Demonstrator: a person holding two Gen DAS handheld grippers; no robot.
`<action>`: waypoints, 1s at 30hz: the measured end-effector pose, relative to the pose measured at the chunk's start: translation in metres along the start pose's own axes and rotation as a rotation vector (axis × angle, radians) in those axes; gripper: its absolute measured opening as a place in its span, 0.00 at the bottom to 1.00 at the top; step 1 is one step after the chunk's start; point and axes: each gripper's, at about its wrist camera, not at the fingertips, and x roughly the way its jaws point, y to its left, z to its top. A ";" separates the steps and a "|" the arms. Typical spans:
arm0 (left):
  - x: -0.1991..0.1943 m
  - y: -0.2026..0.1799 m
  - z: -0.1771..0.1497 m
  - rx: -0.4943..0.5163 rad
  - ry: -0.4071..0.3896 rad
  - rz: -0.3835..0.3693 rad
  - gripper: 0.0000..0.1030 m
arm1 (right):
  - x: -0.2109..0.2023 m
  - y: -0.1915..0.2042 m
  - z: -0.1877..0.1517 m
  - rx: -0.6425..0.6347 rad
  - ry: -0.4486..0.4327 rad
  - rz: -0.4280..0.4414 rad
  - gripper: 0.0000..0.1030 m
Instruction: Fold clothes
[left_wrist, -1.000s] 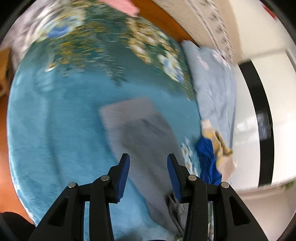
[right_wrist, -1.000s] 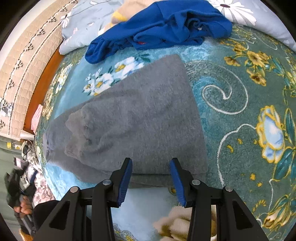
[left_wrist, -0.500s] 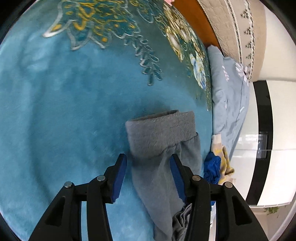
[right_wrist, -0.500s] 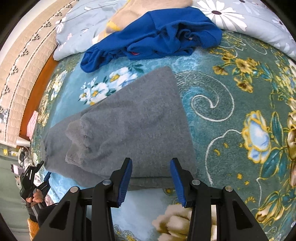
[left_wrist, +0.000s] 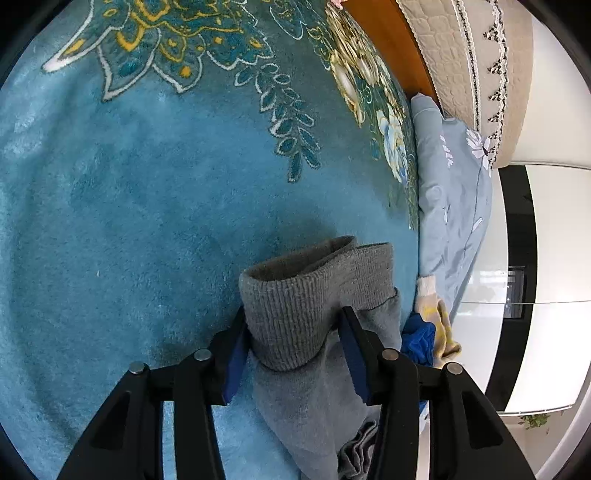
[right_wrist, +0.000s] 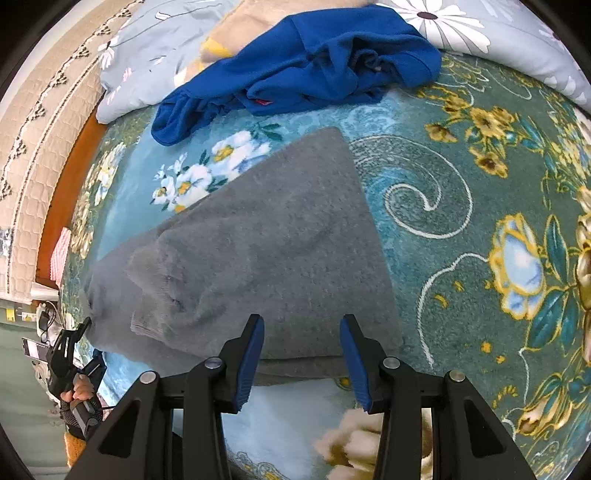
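A grey knitted garment (right_wrist: 277, 236) lies folded lengthwise on the teal flowered blanket (right_wrist: 461, 177). In the left wrist view its ribbed end (left_wrist: 314, 295) stands up slightly, mouth open, between the fingers of my left gripper (left_wrist: 293, 317). The jaws are spread wide and not pressed on the cloth. My right gripper (right_wrist: 303, 325) hovers open over the garment's near edge at the other end. The right wrist view also catches the left gripper (right_wrist: 70, 347) at the far left, held by a hand.
A crumpled blue garment (right_wrist: 314, 66) and a cream-yellow one (right_wrist: 229, 33) lie beyond the grey one, against a pale blue flowered duvet (right_wrist: 498, 40). A quilted beige headboard (left_wrist: 472, 55) runs along the bed's far side. White cabinets (left_wrist: 554, 258) stand at the right.
My left gripper has dropped close to the blanket and come up to the ribbed end, which now sits between its fingers. The right gripper has barely moved.
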 end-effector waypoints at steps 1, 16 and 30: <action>-0.001 -0.001 0.000 -0.002 -0.002 0.011 0.40 | -0.001 0.000 0.000 0.000 -0.003 0.003 0.45; -0.053 -0.128 -0.038 0.268 -0.048 0.176 0.16 | -0.027 -0.014 -0.002 0.007 -0.080 0.107 0.45; -0.050 -0.301 -0.228 0.916 -0.091 0.205 0.16 | -0.037 -0.066 0.007 0.066 -0.139 0.202 0.45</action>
